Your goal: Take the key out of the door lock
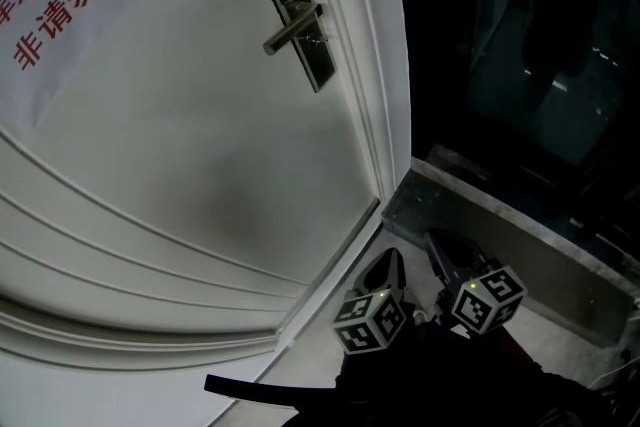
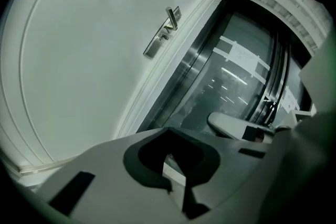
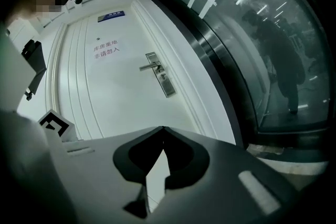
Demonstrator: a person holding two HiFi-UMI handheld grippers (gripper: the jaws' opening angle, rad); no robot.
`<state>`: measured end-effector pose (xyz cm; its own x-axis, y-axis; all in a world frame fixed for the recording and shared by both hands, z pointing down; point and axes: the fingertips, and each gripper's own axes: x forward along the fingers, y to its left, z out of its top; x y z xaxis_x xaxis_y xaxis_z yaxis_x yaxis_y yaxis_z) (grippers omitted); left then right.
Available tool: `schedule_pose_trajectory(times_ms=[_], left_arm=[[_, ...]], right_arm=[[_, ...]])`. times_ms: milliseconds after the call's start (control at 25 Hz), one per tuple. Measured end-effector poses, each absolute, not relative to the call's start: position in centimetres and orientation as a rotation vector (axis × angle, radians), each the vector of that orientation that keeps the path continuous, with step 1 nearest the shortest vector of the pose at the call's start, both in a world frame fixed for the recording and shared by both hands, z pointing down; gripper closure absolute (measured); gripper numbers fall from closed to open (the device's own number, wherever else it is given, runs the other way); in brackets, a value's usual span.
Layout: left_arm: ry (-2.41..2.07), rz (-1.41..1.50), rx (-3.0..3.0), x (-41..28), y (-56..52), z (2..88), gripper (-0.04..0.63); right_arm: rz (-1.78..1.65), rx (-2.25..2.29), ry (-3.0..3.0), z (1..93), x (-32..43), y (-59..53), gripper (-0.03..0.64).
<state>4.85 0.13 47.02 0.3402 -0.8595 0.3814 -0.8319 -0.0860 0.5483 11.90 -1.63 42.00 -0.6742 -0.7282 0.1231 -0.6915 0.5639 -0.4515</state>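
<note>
The dark lock plate (image 1: pixel 296 13) with its silver lever handle (image 1: pixel 290 28) sits high on the white door (image 1: pixel 200 165). A small metallic stub, the key (image 1: pixel 320 41), shows just under the lever, too small to make out in detail. The right gripper view shows the lock plate (image 3: pixel 160 75) straight ahead and far off. In the left gripper view the lock plate (image 2: pixel 163 34) lies far up the door. My left gripper (image 1: pixel 390 260) and right gripper (image 1: pixel 436 240) hang low side by side near the door's bottom corner, well away from the lock. Both are shut with nothing between the tips (image 2: pixel 169 129) (image 3: pixel 161 128).
A white paper sign with red characters (image 1: pixel 60 5) is stuck on the door's upper left. Dark glass (image 1: pixel 540 45) and a grey stone sill (image 1: pixel 500 235) stand to the right of the door frame (image 1: pixel 385 65). A blue plaque (image 3: pixel 111 16) sits above the door's sign.
</note>
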Motion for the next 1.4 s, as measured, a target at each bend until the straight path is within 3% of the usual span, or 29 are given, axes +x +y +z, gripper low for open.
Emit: schedule_pose_trajectory(times_ms=[680, 1080, 1400], left_arm=[[-1.593, -0.058, 2.014, 1.7, -14.9, 42.9, 0.595], [-1.766, -0.179, 2.162, -2.8, -25.1, 34.4, 0.597], [-1.83, -0.157, 2.176, -5.1, -26.7, 34.1, 0.595]], right_arm=[[-0.576, -1.157, 2.752, 39.8, 9.0, -14.1, 0.615], [-0.028, -1.048, 2.717, 29.4, 3.9, -24.2, 0.615], [0.431, -1.044, 2.735, 25.1, -0.2, -28.4, 0.615]])
